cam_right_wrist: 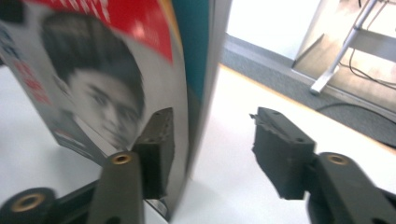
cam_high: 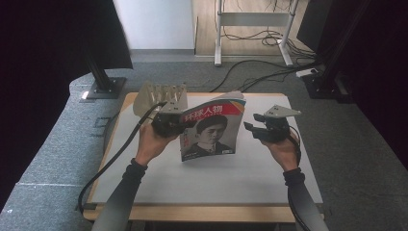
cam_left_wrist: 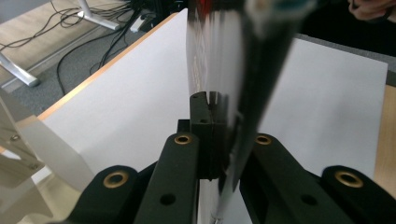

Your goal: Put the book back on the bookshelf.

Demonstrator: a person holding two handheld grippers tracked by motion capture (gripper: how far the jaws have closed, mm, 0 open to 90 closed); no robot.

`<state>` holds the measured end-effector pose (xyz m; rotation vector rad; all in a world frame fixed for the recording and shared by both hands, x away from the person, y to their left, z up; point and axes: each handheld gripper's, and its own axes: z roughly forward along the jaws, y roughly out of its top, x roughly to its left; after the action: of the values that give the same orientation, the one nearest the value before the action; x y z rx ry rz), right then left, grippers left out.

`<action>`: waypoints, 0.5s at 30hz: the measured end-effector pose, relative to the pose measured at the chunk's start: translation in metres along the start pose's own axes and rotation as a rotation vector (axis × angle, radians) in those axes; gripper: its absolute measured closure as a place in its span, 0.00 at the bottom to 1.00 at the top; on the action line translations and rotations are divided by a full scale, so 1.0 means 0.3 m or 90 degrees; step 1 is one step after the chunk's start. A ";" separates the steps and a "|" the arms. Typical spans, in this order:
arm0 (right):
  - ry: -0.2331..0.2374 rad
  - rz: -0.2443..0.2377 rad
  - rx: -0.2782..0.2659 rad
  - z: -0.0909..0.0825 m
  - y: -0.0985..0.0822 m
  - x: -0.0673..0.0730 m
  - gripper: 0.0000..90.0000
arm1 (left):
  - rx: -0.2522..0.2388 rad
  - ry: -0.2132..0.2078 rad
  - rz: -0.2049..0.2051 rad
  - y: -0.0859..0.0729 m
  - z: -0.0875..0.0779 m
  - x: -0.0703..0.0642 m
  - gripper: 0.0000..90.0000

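Left gripper [cam_high: 169, 122] is clamping the spine-side edge of the thin glossy portrait-cover magazine [cam_high: 210, 129], which is standing upright at centre of the white-covered table [cam_high: 269, 178]. Right gripper [cam_high: 260, 130], at three o'clock of it, is sitting with jaws apart, untouching. Judgement: light, floppy, slippery; best gripped near the spine. Beige rack [cam_high: 159, 96] is standing at eleven o'clock.

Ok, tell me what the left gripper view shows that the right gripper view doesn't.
Left gripper view: the left gripper shut on the magazine, its fingers pinching the pages edge-on, and a pale rack at the table's corner.

Right gripper view: the magazine's portrait cover, the right gripper open beside its edge.

Both: the upright magazine, white table, floor cables.
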<state>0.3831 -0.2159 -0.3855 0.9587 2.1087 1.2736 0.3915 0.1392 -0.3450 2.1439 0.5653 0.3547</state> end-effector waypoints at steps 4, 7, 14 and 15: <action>-0.009 -0.002 0.022 0.015 -0.049 -0.005 0.40 | 0.000 -0.001 -0.012 -0.005 -0.030 0.007 0.97; -0.012 0.002 0.031 0.025 -0.088 -0.008 0.35 | -0.001 -0.001 -0.021 -0.012 -0.053 0.014 0.97; -0.017 0.019 0.058 0.047 -0.176 -0.016 0.24 | 0.001 0.008 -0.027 -0.019 -0.109 0.017 0.97; -0.016 0.021 0.061 0.051 -0.193 -0.018 0.22 | -0.001 0.011 -0.028 -0.020 -0.116 0.016 0.97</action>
<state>0.3792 -0.2301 -0.4438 1.0488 2.1596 1.1806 0.3786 0.1684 -0.3293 2.1260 0.6207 0.3491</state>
